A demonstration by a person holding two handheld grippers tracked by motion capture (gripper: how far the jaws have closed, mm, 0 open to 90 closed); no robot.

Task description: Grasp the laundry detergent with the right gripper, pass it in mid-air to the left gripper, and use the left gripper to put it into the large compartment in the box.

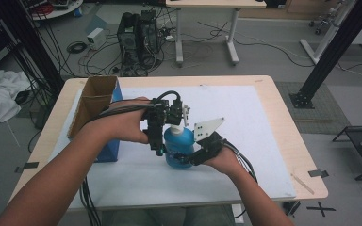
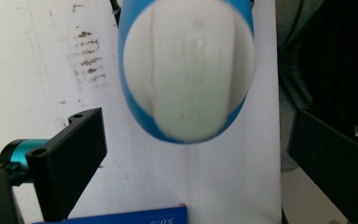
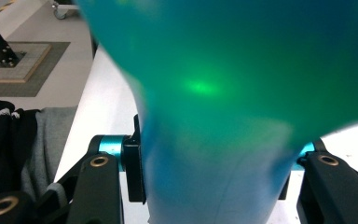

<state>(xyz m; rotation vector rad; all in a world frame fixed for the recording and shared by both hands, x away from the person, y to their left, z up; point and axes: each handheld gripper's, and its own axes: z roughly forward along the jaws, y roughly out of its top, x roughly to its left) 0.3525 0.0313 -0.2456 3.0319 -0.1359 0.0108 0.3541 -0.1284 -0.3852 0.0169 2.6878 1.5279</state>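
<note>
A blue pump bottle (image 1: 175, 147) with a white pump head (image 1: 185, 117) stands upright on the white mat (image 1: 254, 141). My left gripper (image 1: 166, 125) hangs over its top and is open. In the left gripper view the pump head (image 2: 186, 70) lies ahead, beyond the wide-apart jaws of the left gripper (image 2: 200, 163), which touch nothing. My right gripper (image 1: 192, 157) is shut on the bottle's lower body from the near right side. In the right gripper view the bottle (image 3: 223, 93) is pressed between both jaws of the right gripper (image 3: 212, 179).
An open cardboard box (image 1: 94, 101) with a blue side (image 1: 109, 151) stands at the table's left, close to my left forearm. Its blue edge (image 2: 121, 217) shows under the left gripper. Bare mat extends to the right and back. The wooden table edge (image 1: 306, 155) runs along the right.
</note>
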